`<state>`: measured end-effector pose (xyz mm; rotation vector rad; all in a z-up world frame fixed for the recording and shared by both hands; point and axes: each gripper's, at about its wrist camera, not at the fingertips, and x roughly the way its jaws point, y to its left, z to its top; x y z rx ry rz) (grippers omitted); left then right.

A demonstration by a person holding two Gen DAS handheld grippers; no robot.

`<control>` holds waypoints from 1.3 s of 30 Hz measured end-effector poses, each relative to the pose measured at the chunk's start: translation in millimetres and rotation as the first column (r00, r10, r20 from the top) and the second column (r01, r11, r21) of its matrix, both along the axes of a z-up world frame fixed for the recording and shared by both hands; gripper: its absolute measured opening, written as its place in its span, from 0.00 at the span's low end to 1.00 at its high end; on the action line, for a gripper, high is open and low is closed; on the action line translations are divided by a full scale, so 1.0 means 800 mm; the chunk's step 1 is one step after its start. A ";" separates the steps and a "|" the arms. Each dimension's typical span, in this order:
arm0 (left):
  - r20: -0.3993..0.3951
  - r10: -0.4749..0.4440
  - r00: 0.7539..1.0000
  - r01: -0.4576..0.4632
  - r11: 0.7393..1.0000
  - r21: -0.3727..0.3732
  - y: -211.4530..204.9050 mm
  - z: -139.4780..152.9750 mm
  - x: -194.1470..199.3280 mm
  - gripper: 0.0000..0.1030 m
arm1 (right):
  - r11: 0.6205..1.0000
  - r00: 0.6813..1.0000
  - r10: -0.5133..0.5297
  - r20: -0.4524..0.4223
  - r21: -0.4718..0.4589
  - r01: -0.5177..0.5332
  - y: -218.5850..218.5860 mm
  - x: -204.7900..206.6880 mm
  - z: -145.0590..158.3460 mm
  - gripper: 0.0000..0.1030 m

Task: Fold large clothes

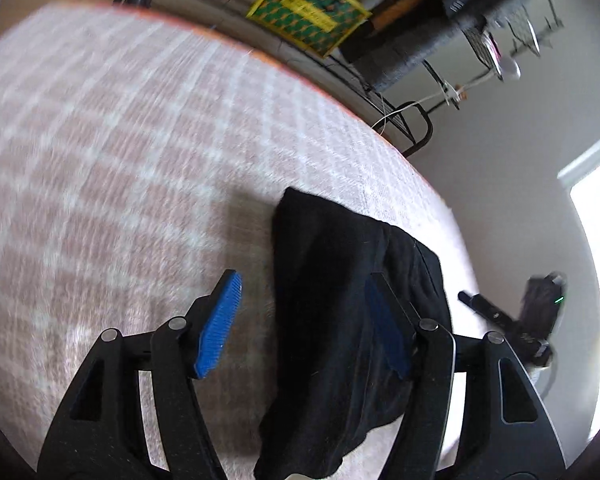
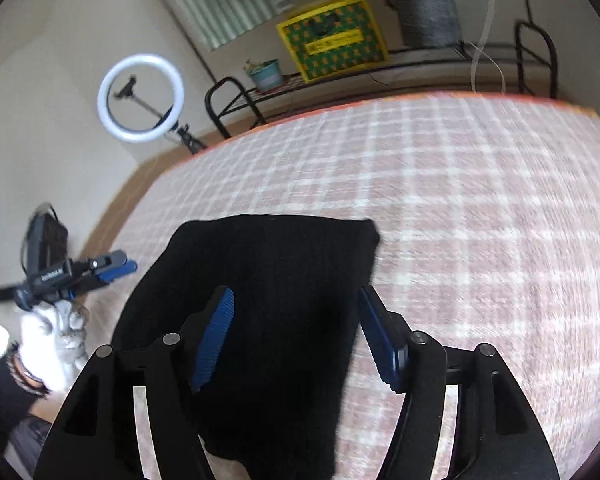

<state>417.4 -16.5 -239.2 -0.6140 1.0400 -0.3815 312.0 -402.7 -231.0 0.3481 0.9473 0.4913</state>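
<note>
Black garment (image 2: 268, 312) lies bunched on the checked bedcover (image 2: 460, 220), lower centre of the right-wrist frame, long axis running away from the camera. Right gripper (image 2: 296, 336) spread wide, straddling it, nothing held. Left gripper (image 1: 304, 320) also wide; cloth (image 1: 340, 300) sits toward its right finger. Right looks nearer.

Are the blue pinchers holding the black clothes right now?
No. Both the left gripper and the right gripper stand wide open over the folded black garment, which lies on the checked bedcover, gripped nowhere.
</note>
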 end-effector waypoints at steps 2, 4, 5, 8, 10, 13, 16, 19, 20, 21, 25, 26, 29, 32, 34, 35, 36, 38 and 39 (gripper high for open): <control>-0.063 0.016 0.998 -0.022 0.995 -0.095 0.013 -0.019 0.005 0.64 | 0.996 0.997 -0.049 -0.061 0.072 0.054 -0.033 0.006 -0.018 0.62; -0.112 0.015 0.994 -0.033 0.987 -0.159 0.019 -0.035 0.009 0.64 | 0.986 0.990 -0.068 -0.125 0.141 0.086 -0.053 0.014 -0.038 0.62; -0.123 0.012 0.992 -0.034 0.984 -0.177 0.021 -0.039 0.011 0.64 | 0.977 0.985 -0.078 -0.155 0.185 0.106 -0.063 0.015 -0.051 0.62; -0.153 -0.011 0.988 -0.025 0.972 -0.232 0.019 -0.056 0.019 0.64 | 0.950 0.975 -0.070 -0.210 0.286 0.129 -0.075 0.017 -0.074 0.62; -0.150 -0.017 0.989 -0.023 0.965 -0.260 0.017 -0.060 0.022 0.64 | 0.936 0.972 -0.053 -0.228 0.328 0.128 -0.073 0.020 -0.084 0.62; -0.147 -0.042 0.988 0.000 0.960 -0.279 0.009 -0.061 0.029 0.64 | 0.931 0.974 -0.006 -0.228 0.355 0.089 -0.060 0.024 -0.089 0.62; -0.128 -0.075 0.989 0.040 0.966 -0.256 -0.004 -0.058 0.031 0.64 | 0.932 0.976 0.023 -0.218 0.358 0.058 -0.050 0.025 -0.087 0.62; -0.117 -0.089 0.989 0.060 0.970 -0.237 -0.013 -0.057 0.031 0.61 | 0.935 0.974 0.029 -0.223 0.351 0.052 -0.046 0.030 -0.087 0.61; -0.120 -0.093 0.988 0.062 0.969 -0.240 -0.015 -0.058 0.033 0.57 | 0.936 0.974 0.032 -0.224 0.348 0.049 -0.045 0.031 -0.087 0.61; -0.128 -0.098 0.987 0.065 0.968 -0.243 -0.019 -0.060 0.035 0.55 | 0.937 0.973 0.034 -0.227 0.345 0.047 -0.042 0.033 -0.087 0.60; -0.116 -0.105 0.988 0.077 0.972 -0.222 -0.030 -0.060 0.041 0.53 | 0.939 0.967 0.069 -0.244 0.342 0.020 -0.021 0.040 -0.089 0.49; -0.111 -0.107 0.988 0.080 0.972 -0.219 -0.034 -0.059 0.043 0.53 | 0.934 0.967 0.074 -0.245 0.356 0.019 -0.020 0.040 -0.091 0.46; -0.097 -0.103 0.990 0.082 0.976 -0.201 -0.045 -0.058 0.042 0.53 | 0.921 0.963 0.089 -0.255 0.388 0.018 -0.008 0.048 -0.098 0.36; -0.094 -0.102 0.990 0.083 0.979 -0.185 -0.052 -0.057 0.045 0.45 | 0.918 0.963 0.100 -0.252 0.397 0.009 0.001 0.051 -0.101 0.32; -0.093 -0.095 0.991 0.080 0.985 -0.154 -0.058 -0.056 0.046 0.42 | 0.919 0.962 0.099 -0.253 0.395 0.009 0.002 0.049 -0.101 0.30; -0.086 -0.095 0.992 0.084 0.988 -0.128 -0.061 -0.054 0.044 0.39 | 0.919 0.962 0.095 -0.256 0.394 0.014 0.002 0.049 -0.101 0.29; -0.075 -0.099 0.992 0.092 0.991 -0.093 -0.066 -0.050 0.043 0.37 | 0.920 0.961 0.091 -0.260 0.391 0.019 -0.001 0.045 -0.100 0.28; -0.050 -0.106 0.993 0.104 0.994 -0.042 -0.076 -0.040 0.039 0.33 | 0.934 0.965 0.074 -0.251 0.356 0.021 0.001 0.042 -0.093 0.25; -0.033 -0.112 0.993 0.112 0.994 -0.009 -0.081 -0.034 0.034 0.32 | 0.942 0.968 0.068 -0.243 0.334 0.018 0.008 0.043 -0.088 0.24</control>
